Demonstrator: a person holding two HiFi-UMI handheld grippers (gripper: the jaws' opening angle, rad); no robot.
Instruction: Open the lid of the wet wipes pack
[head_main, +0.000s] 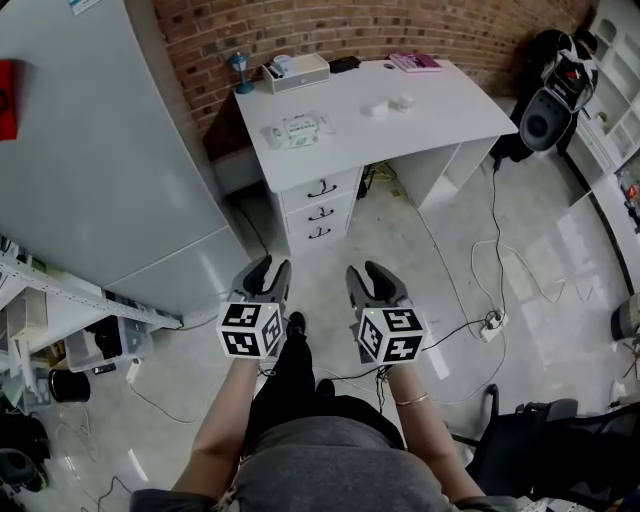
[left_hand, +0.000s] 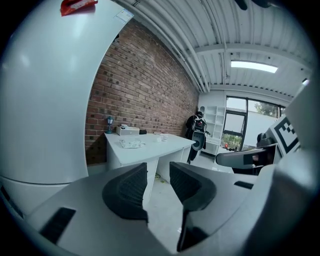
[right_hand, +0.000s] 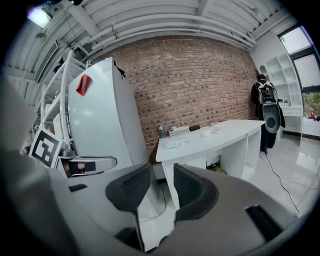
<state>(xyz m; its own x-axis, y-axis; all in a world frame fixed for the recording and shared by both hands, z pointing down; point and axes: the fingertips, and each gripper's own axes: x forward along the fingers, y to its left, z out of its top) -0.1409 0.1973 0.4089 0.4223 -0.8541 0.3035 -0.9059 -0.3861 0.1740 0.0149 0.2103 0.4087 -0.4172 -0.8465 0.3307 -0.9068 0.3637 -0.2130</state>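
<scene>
The wet wipes pack (head_main: 297, 130) lies flat on the left part of the white desk (head_main: 440, 110), far ahead of both grippers. It also shows as a small pale packet (left_hand: 131, 144) in the left gripper view and as a small pale packet (right_hand: 173, 144) in the right gripper view. My left gripper (head_main: 268, 270) and right gripper (head_main: 370, 275) are held side by side over the floor, well short of the desk. The left gripper (left_hand: 158, 172) stands open with nothing between its pads. The right gripper (right_hand: 162, 177) is open and holds nothing either.
A tall white fridge (head_main: 90, 150) stands at the left. On the desk are a white box (head_main: 296, 72), a small blue lamp (head_main: 240, 72) and a pink book (head_main: 415, 62). Cables and a power strip (head_main: 492, 325) lie on the floor; a dark chair (head_main: 540, 440) is at lower right.
</scene>
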